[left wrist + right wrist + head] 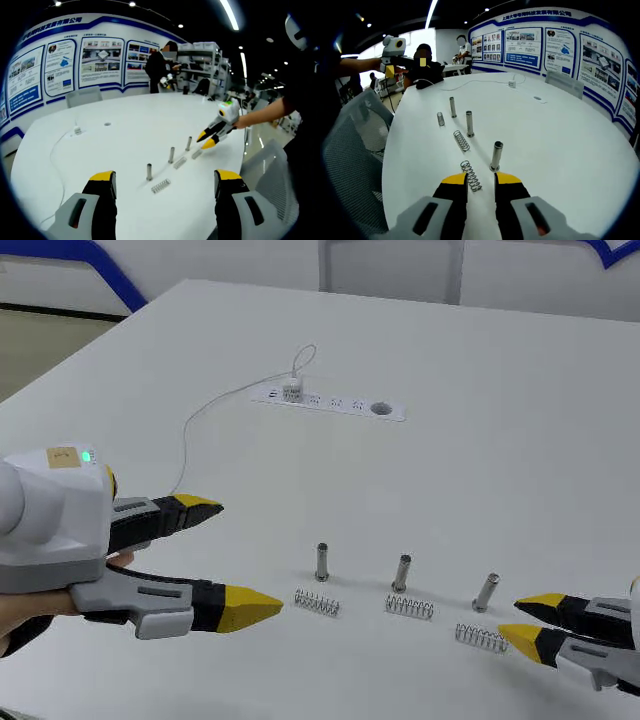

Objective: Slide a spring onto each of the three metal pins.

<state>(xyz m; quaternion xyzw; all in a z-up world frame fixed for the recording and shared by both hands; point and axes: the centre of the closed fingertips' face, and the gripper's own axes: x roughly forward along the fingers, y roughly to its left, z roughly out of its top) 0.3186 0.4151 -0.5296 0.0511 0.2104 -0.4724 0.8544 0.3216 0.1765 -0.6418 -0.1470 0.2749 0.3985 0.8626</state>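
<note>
Lying just beside right tongs (510, 618), rightmost spring (481, 637), left tongs (250, 555) well apart

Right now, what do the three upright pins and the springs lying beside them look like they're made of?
The pins look like solid metal, probably steel: grey, smooth, with bright glints along their sides. The springs look like thin coiled steel wire with a silvery sheen.

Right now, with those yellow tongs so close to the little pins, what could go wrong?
1. The right tongs are close beside the nearest pin, which seems merely to stand on the table; a nudge might topple it.
2. The spring next to them lies loose on the smooth top. It is small, so a poor pinch might send it rolling or flicking away.
</note>
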